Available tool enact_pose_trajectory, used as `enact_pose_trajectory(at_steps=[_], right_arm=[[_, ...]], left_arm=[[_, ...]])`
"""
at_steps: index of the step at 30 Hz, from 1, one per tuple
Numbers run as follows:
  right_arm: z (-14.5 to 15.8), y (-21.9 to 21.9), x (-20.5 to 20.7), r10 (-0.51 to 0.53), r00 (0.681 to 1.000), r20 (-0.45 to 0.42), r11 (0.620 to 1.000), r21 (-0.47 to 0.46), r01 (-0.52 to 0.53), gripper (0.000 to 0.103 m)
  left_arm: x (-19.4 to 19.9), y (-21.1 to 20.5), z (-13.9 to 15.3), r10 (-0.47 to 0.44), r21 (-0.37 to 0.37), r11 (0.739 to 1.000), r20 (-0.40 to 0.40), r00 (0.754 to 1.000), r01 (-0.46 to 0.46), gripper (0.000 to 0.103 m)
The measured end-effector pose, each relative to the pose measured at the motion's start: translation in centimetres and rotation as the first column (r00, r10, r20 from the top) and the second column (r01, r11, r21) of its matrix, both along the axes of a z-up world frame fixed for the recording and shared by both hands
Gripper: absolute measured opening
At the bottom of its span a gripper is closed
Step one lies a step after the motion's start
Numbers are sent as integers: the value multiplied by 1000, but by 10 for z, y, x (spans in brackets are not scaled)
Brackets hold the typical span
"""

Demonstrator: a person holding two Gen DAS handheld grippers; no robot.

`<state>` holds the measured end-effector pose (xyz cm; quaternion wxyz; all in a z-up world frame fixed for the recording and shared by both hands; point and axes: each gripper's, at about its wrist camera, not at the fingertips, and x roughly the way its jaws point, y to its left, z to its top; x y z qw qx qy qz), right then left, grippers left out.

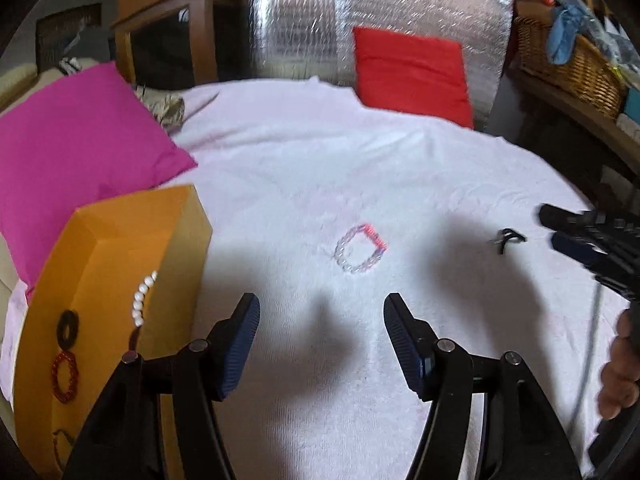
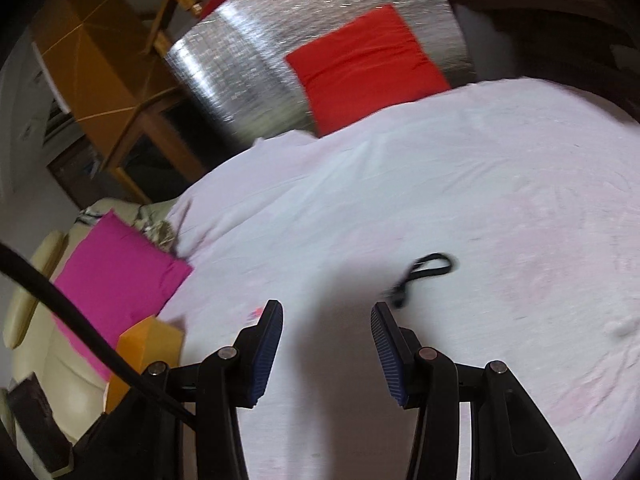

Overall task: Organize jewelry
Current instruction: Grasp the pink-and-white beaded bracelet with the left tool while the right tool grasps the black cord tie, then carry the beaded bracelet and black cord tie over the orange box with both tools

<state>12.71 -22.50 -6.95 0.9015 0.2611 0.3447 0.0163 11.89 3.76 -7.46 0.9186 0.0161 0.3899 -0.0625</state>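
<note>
A clear beaded bracelet with a pink-red section (image 1: 361,250) lies on the white towel (image 1: 320,168), a short way ahead of my left gripper (image 1: 321,312), which is open and empty. To its left an orange cardboard box (image 1: 120,272) holds a white pearl string (image 1: 143,298), a black ring (image 1: 68,328) and a red beaded bracelet (image 1: 64,376). A small black loop of jewelry (image 1: 507,237) (image 2: 430,268) lies further right. My right gripper (image 2: 327,318) (image 1: 576,232) is open and empty, with the black loop just ahead and to its right.
A magenta cushion (image 1: 76,160) sits behind the box and a red cushion (image 1: 412,76) leans on silver foil panels (image 1: 288,20) at the back. A wicker basket (image 1: 568,60) stands on a shelf at right. A hand (image 1: 620,376) holds the right gripper.
</note>
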Motion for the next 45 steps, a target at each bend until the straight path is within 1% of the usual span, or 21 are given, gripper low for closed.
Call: enact_pose_trajectory(at_steps=[2,7,9,12,15,19,22,24,26,27,30,32,34,37,38,39,40,41,43,44,45], right_arm=[[-4,-18,1,-27,999,-21,999,18,28,50],[-17,-59,9,-85,994,-71,993,78,90,49],[-23,-74,12,-100,991,-88,987,121,110,45],[-33,-88,15,-108,988,-112,974,186,128,45],[-40,-87,23,-86,988,-129,968,223,114,45],[-47,-78,35,-56,987,-153,960,264,95,45],[-52,-73,43,-54,984,-169,954,284,101,45],[-59,-72,47,-59,982,-181,941,319,115,45],[-65,-73,49,-63,980,-187,928,351,126,45],[-67,-73,50,-62,980,-191,924,361,128,45],[-72,-73,55,-89,978,-187,911,382,156,45],[-75,-76,54,-111,977,-182,899,402,177,38],[-79,-78,54,-131,973,-187,894,402,198,21],[-84,-80,52,-149,971,-190,898,386,213,9],[-83,-80,52,-153,970,-188,900,380,215,9],[-82,-80,51,-155,971,-183,903,373,215,8],[-80,-81,50,-159,971,-178,905,366,215,7],[-78,-80,49,-161,972,-172,909,358,214,7],[-70,-78,48,-159,975,-153,918,341,203,7],[-66,-77,47,-156,977,-144,922,333,196,7],[-62,-76,46,-152,979,-134,927,325,189,7]], left_arm=[[8,-1,-9,14,12,1000,-29,1000,-13,65],[21,-4,-26,34,11,999,-78,996,-33,65],[25,-6,-29,34,3,999,-83,996,-34,65],[31,-10,-32,31,2,1000,-76,997,-31,65],[41,-15,-35,23,0,1000,-66,998,-23,65],[55,-24,-38,5,16,1000,-41,999,-4,65],[62,-24,-38,-5,-16,1000,-40,999,4,65],[68,-23,-40,-5,-49,999,-55,998,2,65],[74,-22,-42,-15,-100,995,-77,997,8,65],[75,-24,-42,-23,-110,994,-80,997,14,65],[80,-32,-46,-48,-99,994,-79,996,40,65],[84,-35,-51,-59,-115,992,-105,993,47,65],[87,-37,-54,-57,-114,993,-110,992,44,65],[88,-42,-56,-71,-95,994,-103,992,61,65],[87,-43,-56,-78,-91,993,-99,992,69,59],[87,-44,-56,-85,-90,993,-98,992,77,50],[88,-45,-57,-97,-85,992,-107,990,88,28],[88,-46,-59,-107,-82,992,-118,987,97,16],[85,-47,-59,-116,-79,991,-116,986,107,12],[84,-46,-57,-122,-84,990,-117,986,113,8],[82,-44,-56,-123,-93,989,-118,985,112,8]])
